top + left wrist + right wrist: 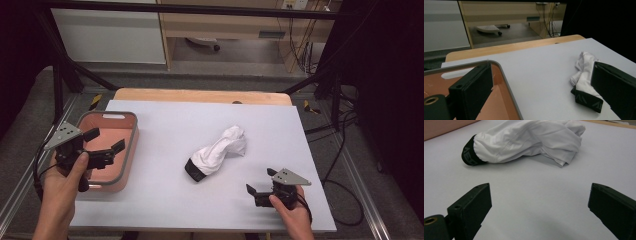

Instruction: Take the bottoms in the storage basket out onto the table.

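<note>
Pale grey sheet across the bench (165,200), a strip of bare wood showing at its far edge near the top of the high view. Dead centre lay the white garment (220,151), crumpled, its black waistband (194,171) turned toward the lower left of the frame. At the left edge sat the pink bin (131,150) with its grey rim, and the left gripper (107,141) hung over it, fingers spread apart and gripping nothing. Lower right, the right gripper (261,182) sat low over the sheet, just short of the garment, fingers wide apart as well. In the right gripper view the garment (529,141) filled the upper half, apart from both fingers (471,207). Beyond the bench: a grey floor, a black frame with slanted struts, a wooden cabinet (225,25) at top centre, a white panel (107,35) at upper left, cables (345,150) trailing down the right side.
</note>
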Action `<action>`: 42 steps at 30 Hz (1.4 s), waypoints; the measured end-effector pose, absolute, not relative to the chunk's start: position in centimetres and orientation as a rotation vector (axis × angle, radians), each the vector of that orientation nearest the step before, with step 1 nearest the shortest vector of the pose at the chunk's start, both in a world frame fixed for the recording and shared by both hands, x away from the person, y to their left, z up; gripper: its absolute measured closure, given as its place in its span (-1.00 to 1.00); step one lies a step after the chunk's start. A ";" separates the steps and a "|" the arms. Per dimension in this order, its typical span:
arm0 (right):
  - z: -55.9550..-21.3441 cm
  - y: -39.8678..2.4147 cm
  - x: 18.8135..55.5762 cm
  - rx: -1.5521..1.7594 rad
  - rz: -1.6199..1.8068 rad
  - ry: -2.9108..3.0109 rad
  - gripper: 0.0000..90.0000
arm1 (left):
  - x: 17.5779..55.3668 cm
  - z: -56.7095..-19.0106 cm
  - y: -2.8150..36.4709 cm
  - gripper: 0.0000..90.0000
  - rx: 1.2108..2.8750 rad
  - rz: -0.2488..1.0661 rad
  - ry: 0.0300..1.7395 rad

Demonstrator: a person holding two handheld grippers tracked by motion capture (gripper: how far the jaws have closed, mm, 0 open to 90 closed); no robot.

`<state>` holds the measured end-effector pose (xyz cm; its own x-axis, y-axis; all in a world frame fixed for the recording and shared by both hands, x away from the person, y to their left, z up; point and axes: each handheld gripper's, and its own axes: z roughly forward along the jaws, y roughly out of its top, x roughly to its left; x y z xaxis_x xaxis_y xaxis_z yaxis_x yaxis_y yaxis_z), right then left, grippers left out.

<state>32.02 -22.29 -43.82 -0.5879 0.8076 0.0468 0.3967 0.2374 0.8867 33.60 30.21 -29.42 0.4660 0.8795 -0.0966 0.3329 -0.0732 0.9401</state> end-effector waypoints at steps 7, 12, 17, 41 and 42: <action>-43.8 -22.1 32.0 1.090 1.316 2.097 -0.89 | 32.8 -29.7 31.4 -0.91 1.635 0.640 1.070; -43.9 -22.2 32.0 1.094 1.308 2.098 -0.89 | 32.1 -30.0 31.8 -0.92 1.639 0.654 1.092; -43.7 -22.0 31.9 1.079 1.318 2.097 -0.89 | 31.2 -31.5 31.7 -0.92 1.676 0.645 1.083; -43.9 -21.9 31.7 1.054 1.284 2.130 -0.89 | 31.2 -36.3 29.4 -0.90 1.764 0.584 1.085; -43.9 -21.9 31.7 1.055 1.287 2.130 -0.89 | 31.2 -36.5 29.4 -0.89 1.772 0.581 1.089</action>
<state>31.74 -21.89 -43.87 -0.6150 0.7883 0.0195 0.3838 0.2776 0.8807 31.23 29.36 -36.51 0.4916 0.8675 -0.0764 0.4200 -0.1594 0.8934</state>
